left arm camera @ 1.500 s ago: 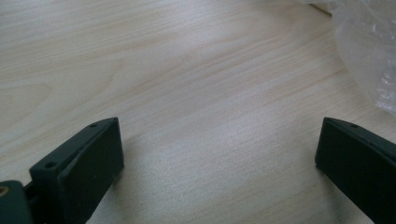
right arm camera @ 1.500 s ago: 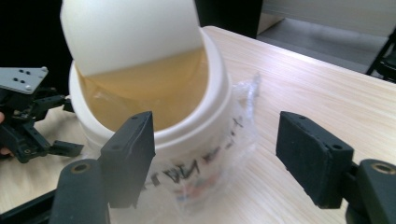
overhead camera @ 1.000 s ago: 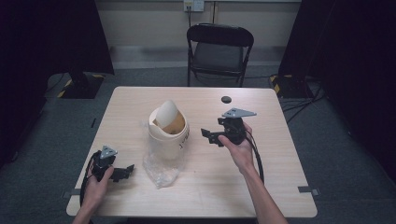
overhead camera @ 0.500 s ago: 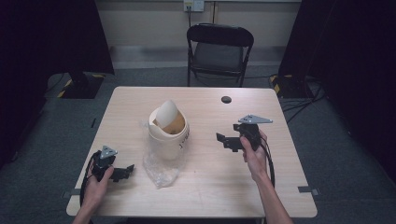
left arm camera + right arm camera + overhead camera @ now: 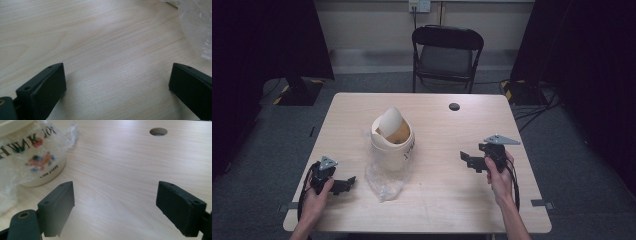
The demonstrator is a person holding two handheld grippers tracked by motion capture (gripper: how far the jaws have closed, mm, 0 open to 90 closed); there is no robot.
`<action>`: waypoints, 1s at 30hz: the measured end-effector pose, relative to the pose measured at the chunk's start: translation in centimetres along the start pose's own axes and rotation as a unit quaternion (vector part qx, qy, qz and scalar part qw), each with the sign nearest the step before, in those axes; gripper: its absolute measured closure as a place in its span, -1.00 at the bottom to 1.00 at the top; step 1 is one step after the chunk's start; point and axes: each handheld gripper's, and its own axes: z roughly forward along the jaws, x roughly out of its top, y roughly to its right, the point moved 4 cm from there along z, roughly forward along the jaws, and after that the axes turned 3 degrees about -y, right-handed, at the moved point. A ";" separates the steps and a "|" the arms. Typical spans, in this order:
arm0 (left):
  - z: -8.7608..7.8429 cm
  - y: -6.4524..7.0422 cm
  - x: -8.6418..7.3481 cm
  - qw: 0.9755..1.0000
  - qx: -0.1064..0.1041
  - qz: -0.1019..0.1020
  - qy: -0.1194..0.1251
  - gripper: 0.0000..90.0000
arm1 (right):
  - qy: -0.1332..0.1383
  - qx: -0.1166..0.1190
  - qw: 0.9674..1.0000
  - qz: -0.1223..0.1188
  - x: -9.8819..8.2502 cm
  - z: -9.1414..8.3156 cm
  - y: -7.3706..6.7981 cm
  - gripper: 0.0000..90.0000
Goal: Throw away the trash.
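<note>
Pale wood grain covers the counter (image 5: 447,200), with dark floor all around it. At its near left, the left hand-held gripper (image 5: 346,184) rests with jaws spread wide and empty, just beside a crumpled clear plastic bag (image 5: 384,177). The bag touches a cream swing-lid bin (image 5: 393,140). Well apart to the right, the right hand-held gripper (image 5: 468,161) gapes wide toward the bin, holding nothing.
</note>
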 end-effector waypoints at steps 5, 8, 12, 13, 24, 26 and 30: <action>0.0 0.0 0.0 1.000 0.000 0.000 -0.001 -0.99 | -0.014 -0.025 1.000 0.008 -1.5 -0.5 1.4 -0.67; 0.0 0.0 0.0 1.000 0.000 -0.001 0.000 -0.99 | -0.027 -0.038 0.999 0.010 -2.6 -0.7 2.1 -0.67; 0.0 0.0 0.0 1.000 0.000 -0.001 0.000 -0.99 | -0.036 -0.051 0.998 0.019 -3.9 -1.0 3.1 -0.67; 0.0 0.0 0.0 1.000 0.001 0.000 0.000 -0.99 | -0.039 -0.054 0.998 0.021 -4.2 -1.1 3.2 -0.67; 0.0 0.0 0.0 1.000 0.001 -0.001 0.000 -0.99 | -0.069 -0.081 0.994 0.040 -7.0 -0.9 4.7 -0.67; 0.0 0.0 0.0 1.000 0.001 0.000 0.000 -0.99 | -0.072 -0.084 0.993 0.041 -7.2 -1.0 4.9 -0.67; 0.0 0.0 0.0 1.000 0.001 -0.001 0.000 -0.99 | -0.089 -0.098 0.990 0.038 -8.0 -0.8 5.0 -0.67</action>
